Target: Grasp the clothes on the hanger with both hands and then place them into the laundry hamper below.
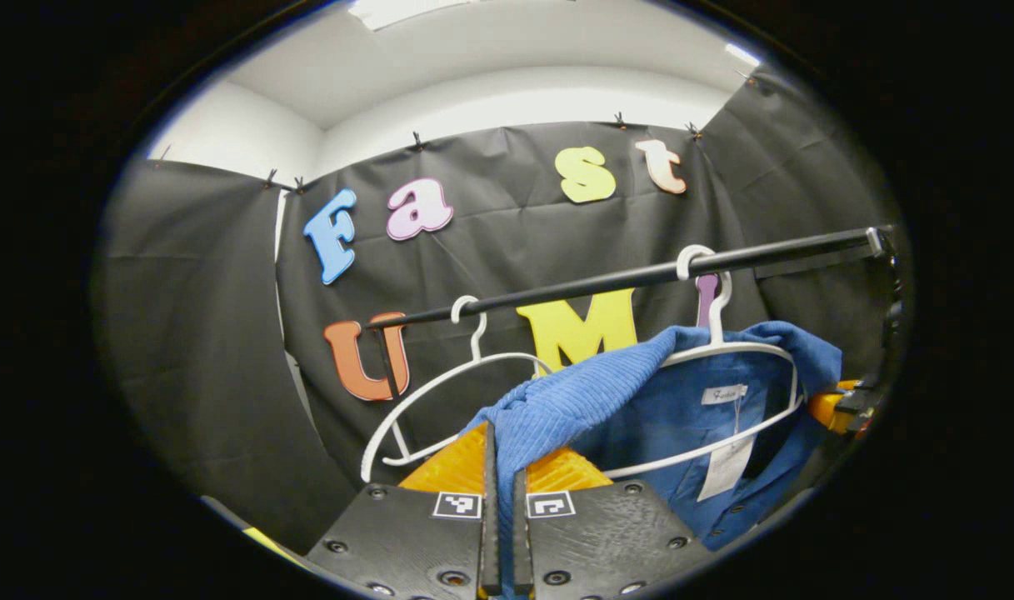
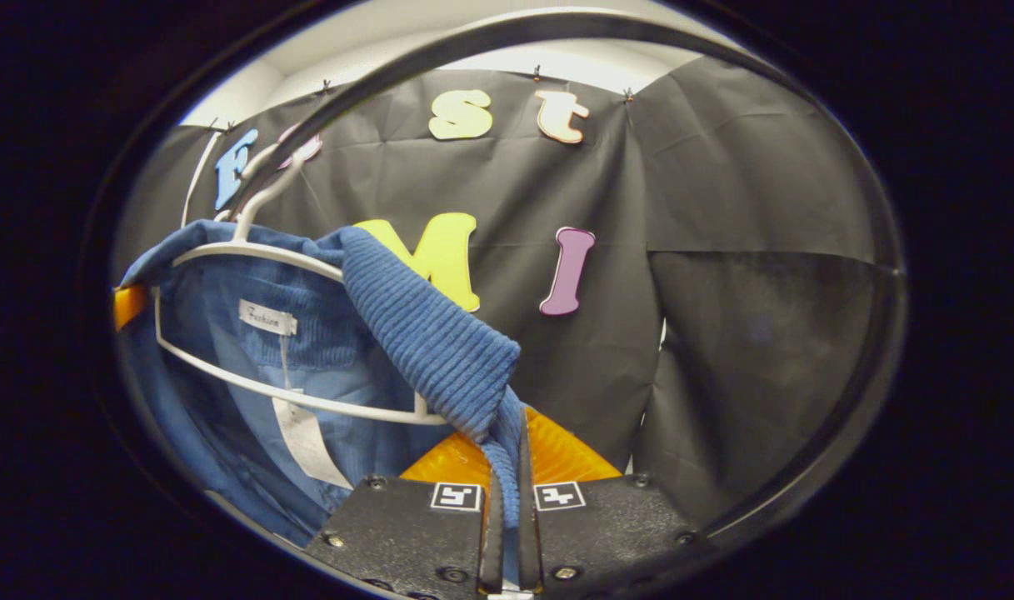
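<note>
Across the upper right of the left gripper view the black rail (image 1: 640, 275) slants from mid-frame up to the right edge, and in the right gripper view the same rail (image 2: 440, 50) arcs close overhead along the top. The blue corduroy garment (image 1: 690, 408) hangs from it in the lower right of the left gripper view, still draped over its white hanger (image 1: 723, 346), whose hook sits on the rail; in the right gripper view the garment (image 2: 248, 358) fills the lower left, collar and tag inside the hanger loop (image 2: 248, 250). An empty white hanger (image 1: 440, 392) hangs beside it, left of centre, its lower edge near the gripper. Right of the garment in the right gripper view there is open room up to the cloth wall. The left gripper (image 1: 503, 500) at bottom centre has its jaws pressed nearly together on one shoulder fold of the garment. The right gripper (image 2: 508, 500) likewise pinches the other shoulder fold, jaws almost closed on the cloth.
</note>
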`<state>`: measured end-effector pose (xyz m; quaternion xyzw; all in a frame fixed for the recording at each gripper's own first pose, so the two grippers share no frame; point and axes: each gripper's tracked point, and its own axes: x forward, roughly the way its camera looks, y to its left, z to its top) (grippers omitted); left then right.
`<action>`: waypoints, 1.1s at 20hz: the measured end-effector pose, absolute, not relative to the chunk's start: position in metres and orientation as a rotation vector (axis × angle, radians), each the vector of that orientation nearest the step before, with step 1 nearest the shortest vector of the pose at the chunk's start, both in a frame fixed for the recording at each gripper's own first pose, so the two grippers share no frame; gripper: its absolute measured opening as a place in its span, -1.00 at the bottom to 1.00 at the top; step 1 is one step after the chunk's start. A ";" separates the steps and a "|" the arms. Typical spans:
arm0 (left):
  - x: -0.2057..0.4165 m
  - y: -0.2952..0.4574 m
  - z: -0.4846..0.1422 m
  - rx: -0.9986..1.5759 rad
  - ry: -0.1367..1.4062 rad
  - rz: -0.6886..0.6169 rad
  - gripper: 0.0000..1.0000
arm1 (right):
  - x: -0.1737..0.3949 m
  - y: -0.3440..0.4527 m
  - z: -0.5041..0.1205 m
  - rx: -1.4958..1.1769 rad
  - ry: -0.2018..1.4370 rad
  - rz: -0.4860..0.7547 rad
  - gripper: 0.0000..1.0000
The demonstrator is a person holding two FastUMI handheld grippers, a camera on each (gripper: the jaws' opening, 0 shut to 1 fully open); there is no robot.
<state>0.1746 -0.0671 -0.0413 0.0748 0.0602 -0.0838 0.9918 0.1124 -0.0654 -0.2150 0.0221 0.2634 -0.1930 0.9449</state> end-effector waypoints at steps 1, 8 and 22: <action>0.175 -0.064 -0.038 0.155 0.117 -0.174 -0.89 | 0.107 -0.064 -0.207 0.040 0.526 -0.392 -0.80; 0.184 -0.051 -0.010 0.213 0.064 -0.240 -0.88 | 0.069 -0.073 -0.155 -0.003 0.465 -0.386 -0.82; 0.214 -0.043 0.006 0.124 0.321 -0.630 -0.89 | 0.069 -0.060 -0.118 -0.068 0.457 -0.266 -0.83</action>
